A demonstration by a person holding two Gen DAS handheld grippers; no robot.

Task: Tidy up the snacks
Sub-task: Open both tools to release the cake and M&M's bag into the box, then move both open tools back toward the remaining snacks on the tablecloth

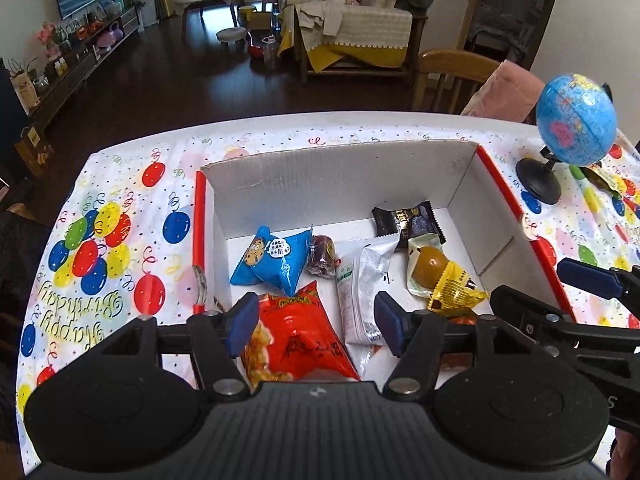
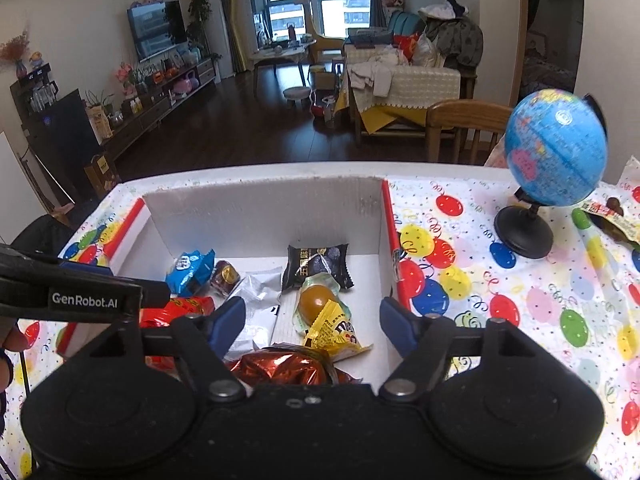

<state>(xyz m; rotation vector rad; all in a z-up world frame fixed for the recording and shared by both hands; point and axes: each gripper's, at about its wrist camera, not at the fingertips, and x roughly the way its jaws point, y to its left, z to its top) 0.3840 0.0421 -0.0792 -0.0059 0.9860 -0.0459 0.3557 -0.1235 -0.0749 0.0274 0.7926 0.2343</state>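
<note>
Both my grippers hover over the snack box, fingers apart and empty

My left gripper (image 1: 314,322) has its fingers wide above the red snack bag (image 1: 304,340) at the near end of the cardboard box (image 1: 340,176), pads clear of it; my right gripper (image 2: 312,326) is also spread, with nothing pinched, above a shiny red foil pack (image 2: 280,368) and the yellow candy packet (image 2: 336,330). Inside the box lie a blue cookie packet (image 1: 272,260), a silver pouch (image 1: 364,284), a black wrapper (image 1: 408,220) and a sealed brown egg (image 1: 428,266). The box sits on the balloon-print tabletop (image 1: 120,240), with a small globe (image 2: 554,148) standing to its right and another snack wrapper (image 2: 616,220) just past the globe
</note>
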